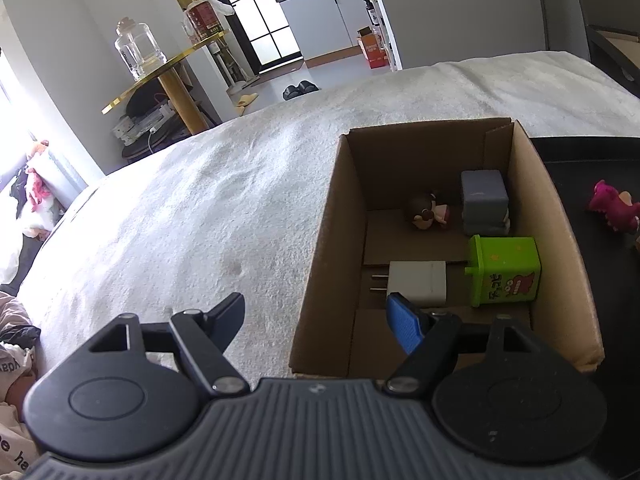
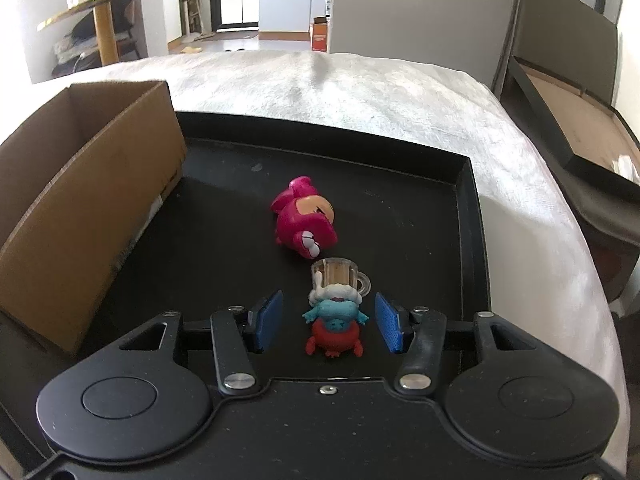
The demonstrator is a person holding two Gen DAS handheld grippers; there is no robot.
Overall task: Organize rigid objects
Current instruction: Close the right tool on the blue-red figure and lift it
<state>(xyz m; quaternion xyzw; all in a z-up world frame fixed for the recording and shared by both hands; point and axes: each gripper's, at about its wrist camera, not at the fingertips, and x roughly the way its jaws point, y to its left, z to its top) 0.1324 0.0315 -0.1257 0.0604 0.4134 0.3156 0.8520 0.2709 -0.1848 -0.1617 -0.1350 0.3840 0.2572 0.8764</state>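
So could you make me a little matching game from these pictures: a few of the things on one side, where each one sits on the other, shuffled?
Things:
1. white charger plug
2. pink toy
3. red and blue figure
4. glass jar

Places:
A. between the open fingers of the right gripper
B. on the round gold-edged table
C. inside the cardboard box
D. lying on the black tray, beyond the tiny mug

Pairs: 1-C, 2-D, 3-A, 4-B

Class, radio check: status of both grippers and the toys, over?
Left gripper open, empty, at cardboard box. Right gripper open, straddling blue-and-red figurine on black tray. Pink toy waiting. Nothing blocking.
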